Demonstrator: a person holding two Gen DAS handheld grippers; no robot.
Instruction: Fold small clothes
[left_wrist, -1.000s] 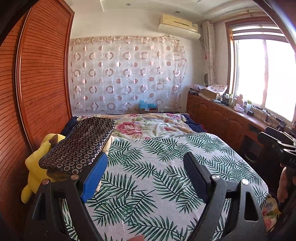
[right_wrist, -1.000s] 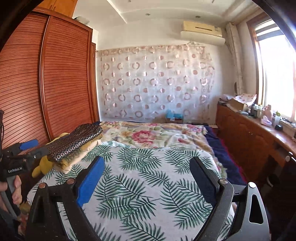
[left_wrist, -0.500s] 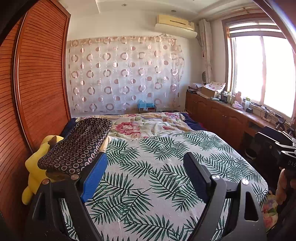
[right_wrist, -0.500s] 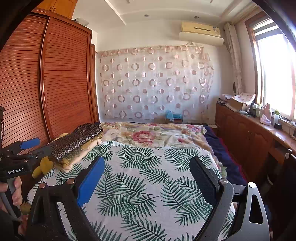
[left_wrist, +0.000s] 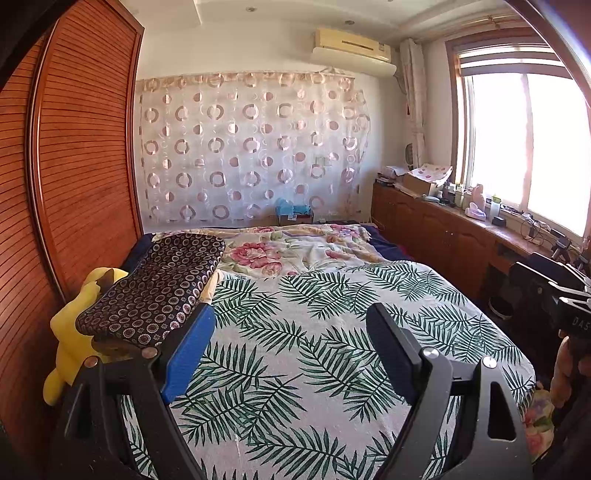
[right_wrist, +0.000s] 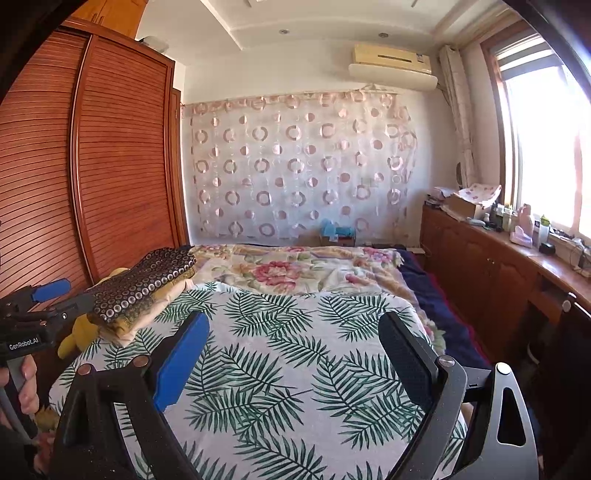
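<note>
Folded stack (left_wrist: 159, 291) parked at bed's (left_wrist: 332, 332) left edge, looks done; no loose garment in sight. Left gripper (left_wrist: 288, 350) and right gripper (right_wrist: 291, 354) hovering over bedspread, jaws apart, empty

Bed cover (left_wrist: 325, 332): white, green palm fronds. Folded cloth (left_wrist: 162, 284), ten o'clock: dark, pale ring print. Blanket (left_wrist: 295, 247), twelve o'clock: cream, pink flowers. Plush toy (left_wrist: 70, 328): yellow.
</note>
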